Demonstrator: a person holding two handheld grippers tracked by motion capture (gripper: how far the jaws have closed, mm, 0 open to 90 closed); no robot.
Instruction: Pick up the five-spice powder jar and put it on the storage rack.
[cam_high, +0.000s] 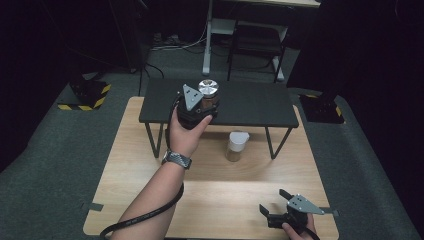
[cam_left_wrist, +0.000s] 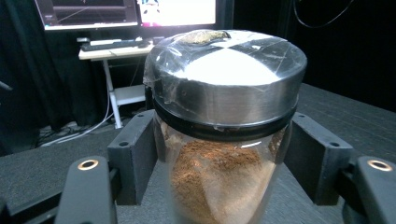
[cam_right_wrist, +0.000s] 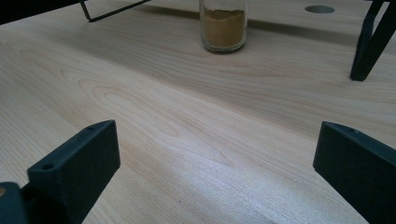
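Observation:
My left gripper is shut on a glass spice jar with a silver lid and reddish-brown powder, held over the left part of the black shelf. In the left gripper view the jar stands upright between the two black jaws, which press on its sides just below the lid. A second jar with a white lid and yellow-brown powder stands on the wooden table under the shelf; the right gripper view has this jar ahead of it. My right gripper rests open near the table's front right edge, nothing between its jaws.
The black shelf stands on thin metal legs across the far half of the wooden table. Past the table are a desk frame and a chair. Dark carpet surrounds the table, with hazard-striped blocks at its far corners.

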